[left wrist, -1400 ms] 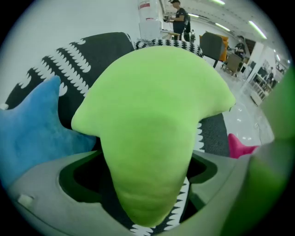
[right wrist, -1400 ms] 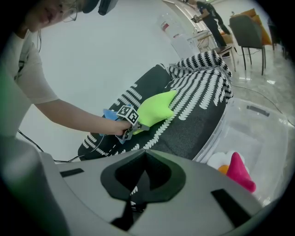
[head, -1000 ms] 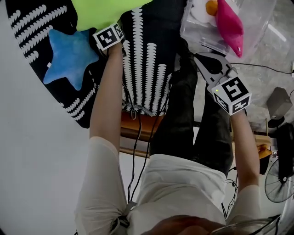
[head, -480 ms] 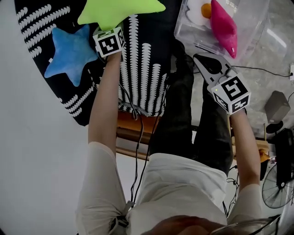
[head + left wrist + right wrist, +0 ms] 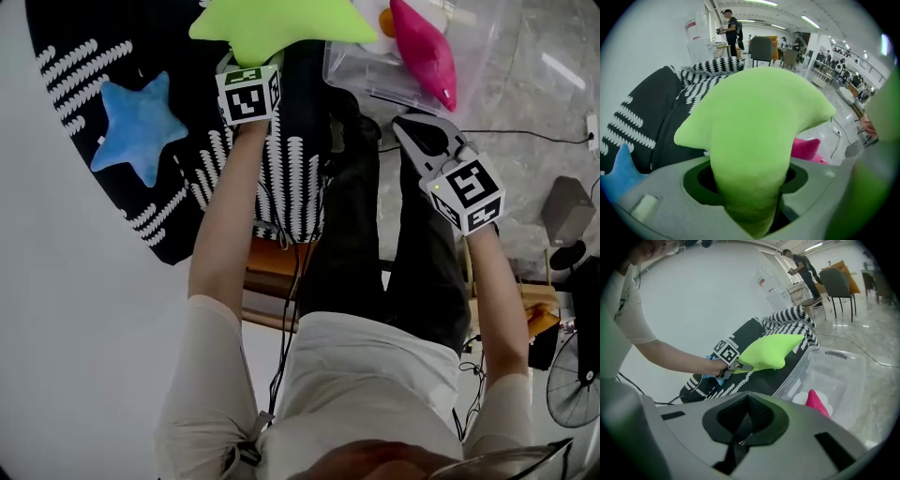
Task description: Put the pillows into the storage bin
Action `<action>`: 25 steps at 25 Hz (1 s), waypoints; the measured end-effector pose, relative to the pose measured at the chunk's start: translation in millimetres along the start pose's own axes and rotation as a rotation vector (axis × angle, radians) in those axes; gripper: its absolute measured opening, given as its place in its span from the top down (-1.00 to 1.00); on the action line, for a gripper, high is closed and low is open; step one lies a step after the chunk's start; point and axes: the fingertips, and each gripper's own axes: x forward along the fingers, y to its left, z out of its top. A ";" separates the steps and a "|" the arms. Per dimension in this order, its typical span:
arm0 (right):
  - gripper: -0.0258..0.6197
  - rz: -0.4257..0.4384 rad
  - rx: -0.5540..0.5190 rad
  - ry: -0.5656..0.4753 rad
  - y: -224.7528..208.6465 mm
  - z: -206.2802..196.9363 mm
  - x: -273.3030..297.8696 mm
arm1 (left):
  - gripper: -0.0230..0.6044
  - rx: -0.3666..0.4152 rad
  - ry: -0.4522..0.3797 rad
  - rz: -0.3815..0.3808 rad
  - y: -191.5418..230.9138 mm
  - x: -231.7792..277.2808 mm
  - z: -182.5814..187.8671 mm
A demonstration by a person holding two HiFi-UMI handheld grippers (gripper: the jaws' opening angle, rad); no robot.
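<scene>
Since a second ago, the left gripper (image 5: 251, 80) has carried the lime-green star-shaped plush pillow (image 5: 272, 23) rightward over the black fabric with white dashes (image 5: 300, 169), up to the near corner of the bin. Its jaws have just closed further and now pinch one arm of the star, which bulges out between them. Closer to the person, the right gripper (image 5: 424, 131) hangs above dark trouser legs (image 5: 361, 234), jaws together with nothing between them. Just beyond it stands the clear plastic storage bin (image 5: 361, 75), with a magenta plush pillow (image 5: 424, 52) inside beside a white and orange plush piece (image 5: 385, 21). Off to the left, a blue star-shaped pillow (image 5: 136, 127) lies on the black fabric, well apart from the bin.
</scene>
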 end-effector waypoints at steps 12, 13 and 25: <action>0.91 -0.091 0.080 -0.079 -61.8 -32.7 -92.3 | 0.00 0.135 0.004 -0.135 -153.0 21.8 72.5; 0.91 -0.099 0.087 -0.085 -67.7 -33.8 -97.1 | 0.00 0.140 0.004 -0.153 -164.2 24.5 78.4; 0.91 -0.126 0.124 -0.135 -101.9 -29.7 -122.0 | -0.14 0.038 0.049 -0.398 -260.7 57.4 120.7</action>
